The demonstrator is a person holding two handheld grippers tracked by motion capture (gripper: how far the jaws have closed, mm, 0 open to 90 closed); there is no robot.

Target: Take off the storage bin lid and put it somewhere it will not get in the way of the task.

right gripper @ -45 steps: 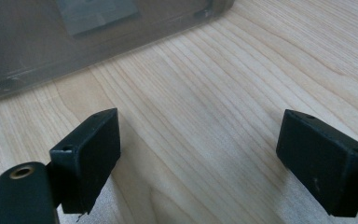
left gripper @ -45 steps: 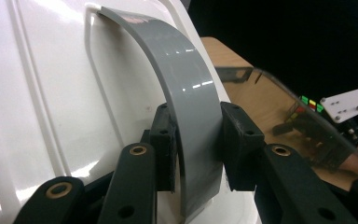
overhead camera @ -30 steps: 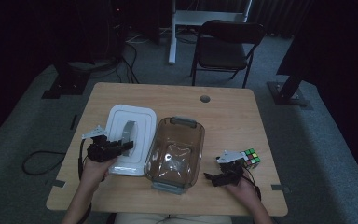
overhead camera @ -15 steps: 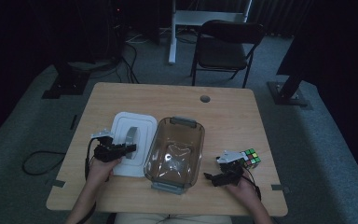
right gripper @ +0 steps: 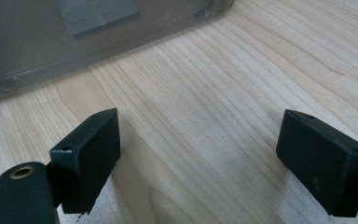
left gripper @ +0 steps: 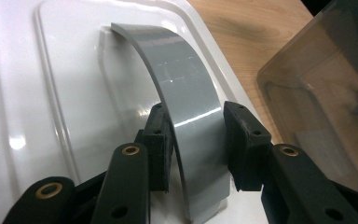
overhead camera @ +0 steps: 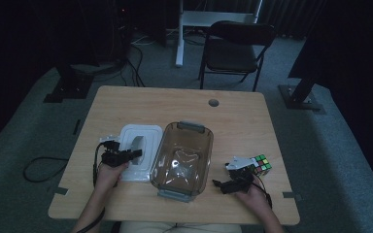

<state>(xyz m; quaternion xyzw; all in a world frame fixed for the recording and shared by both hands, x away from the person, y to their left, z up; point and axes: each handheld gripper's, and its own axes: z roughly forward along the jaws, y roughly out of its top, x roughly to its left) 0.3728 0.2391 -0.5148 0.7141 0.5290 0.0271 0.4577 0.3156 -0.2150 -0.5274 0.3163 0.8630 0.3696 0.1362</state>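
One table (overhead camera: 252,116), one clear tub (overhead camera: 182,158), one white lid (overhead camera: 135,158) lying left of it, one puzzle cube (overhead camera: 261,164). My left gripper (left gripper: 198,140) straddles the lid's grey handle (left gripper: 186,107) (jaws just easing off); right gripper (right gripper: 198,158) hovers low, jaws wide, nothing held.

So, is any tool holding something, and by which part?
The left tool sits around the lid's grey handle, just loosening. The right tool holds nothing.
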